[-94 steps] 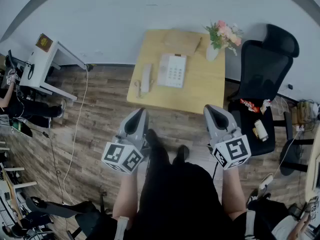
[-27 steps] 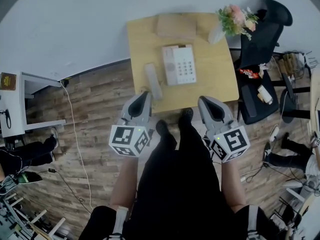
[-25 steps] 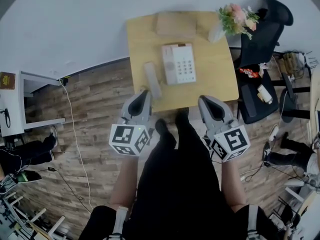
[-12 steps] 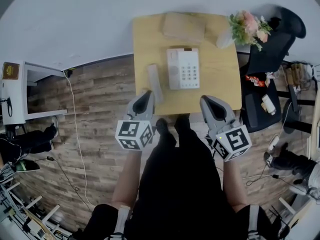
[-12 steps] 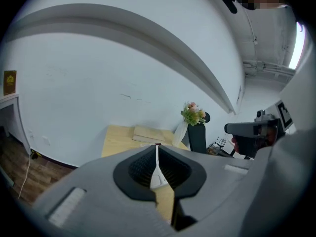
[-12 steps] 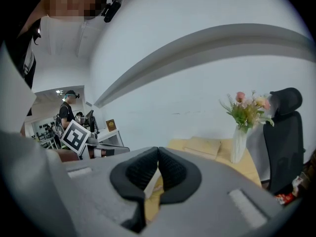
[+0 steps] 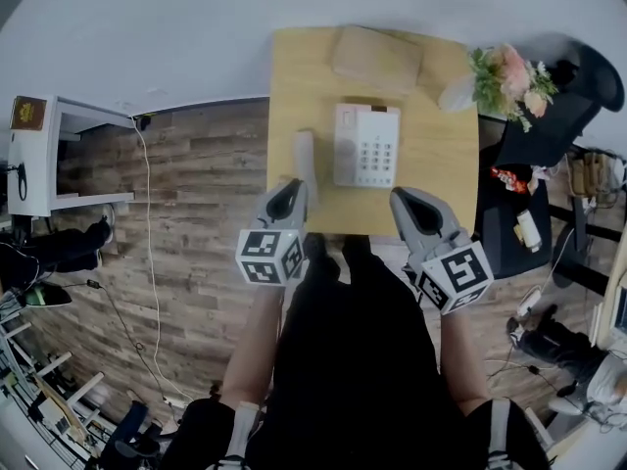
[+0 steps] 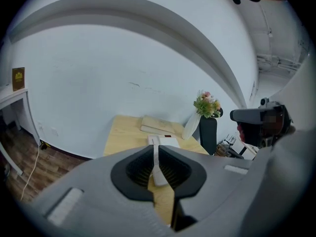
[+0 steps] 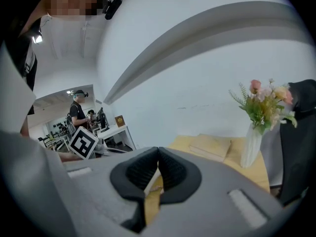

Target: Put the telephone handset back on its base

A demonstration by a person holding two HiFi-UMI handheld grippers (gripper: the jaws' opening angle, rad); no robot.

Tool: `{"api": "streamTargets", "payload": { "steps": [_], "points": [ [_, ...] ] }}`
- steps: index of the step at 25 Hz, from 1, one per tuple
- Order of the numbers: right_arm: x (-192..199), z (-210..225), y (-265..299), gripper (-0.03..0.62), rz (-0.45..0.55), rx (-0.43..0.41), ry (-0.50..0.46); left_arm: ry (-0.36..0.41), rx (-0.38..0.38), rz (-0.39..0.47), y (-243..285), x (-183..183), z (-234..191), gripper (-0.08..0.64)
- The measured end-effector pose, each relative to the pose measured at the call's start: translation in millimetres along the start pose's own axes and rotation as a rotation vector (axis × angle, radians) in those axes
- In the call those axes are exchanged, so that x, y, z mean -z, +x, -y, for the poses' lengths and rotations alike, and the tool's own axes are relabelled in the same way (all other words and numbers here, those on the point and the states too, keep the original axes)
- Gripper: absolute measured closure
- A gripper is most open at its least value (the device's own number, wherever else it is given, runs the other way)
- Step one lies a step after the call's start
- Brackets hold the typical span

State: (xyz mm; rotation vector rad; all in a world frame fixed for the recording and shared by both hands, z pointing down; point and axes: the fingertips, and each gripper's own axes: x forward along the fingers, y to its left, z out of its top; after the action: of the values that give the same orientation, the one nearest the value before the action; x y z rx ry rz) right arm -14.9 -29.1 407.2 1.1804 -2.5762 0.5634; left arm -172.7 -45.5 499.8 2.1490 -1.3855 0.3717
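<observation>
No lettering can be read: the keypad on the telephone base (image 7: 367, 145) is too small to read, and the brown plaque (image 7: 27, 113) on the white desk (image 7: 59, 160) shows only a gold mark. The gripper cubes carry black-and-white square markers.

The handset (image 7: 305, 157) lies flat on the wooden table (image 7: 441, 169), just beside the base at its 9 o'clock, off the cradle. A tan book (image 7: 377, 57) sits at the base's 12 o'clock and a white vase (image 7: 458, 92) of pink flowers at 2 o'clock. A black chair (image 7: 549, 116) stands beyond the table's right edge.

The left gripper (image 7: 293, 190) hangs over the near table edge at the handset's 6 o'clock, its jaws closed on nothing. The right gripper (image 7: 402, 200), at the base's 5 o'clock, has its tips together and is empty too.

The person's dark clothing hides the floor below the grippers
</observation>
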Motion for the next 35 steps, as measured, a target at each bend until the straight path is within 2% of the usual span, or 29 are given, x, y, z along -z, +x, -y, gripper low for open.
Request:
{"api": "streamTargets", "payload": {
  "steps": [7, 10, 15, 21, 35],
  "points": [
    [6, 21, 19, 0.589, -0.037, -0.068, -0.014, -0.036, -0.068, -0.032, 27, 18, -12, 0.545],
    [10, 27, 25, 0.589, -0.057, -0.097, -0.014, -0.045, -0.092, -0.056, 37, 29, -17, 0.502],
    [21, 34, 30, 0.589, -0.094, -0.147, -0.017, -0.047, -0.143, -0.104, 55, 53, -26, 0.497],
    [29, 38, 33, 0.589, -0.126, -0.195, -0.023, -0.062, -0.204, -0.151, 68, 75, -39, 0.459],
    [46, 53, 33, 0.589, -0.168, -0.199, -0.008, -0.085, -0.253, -0.228, 96, 104, -53, 0.357]
  ]
}}
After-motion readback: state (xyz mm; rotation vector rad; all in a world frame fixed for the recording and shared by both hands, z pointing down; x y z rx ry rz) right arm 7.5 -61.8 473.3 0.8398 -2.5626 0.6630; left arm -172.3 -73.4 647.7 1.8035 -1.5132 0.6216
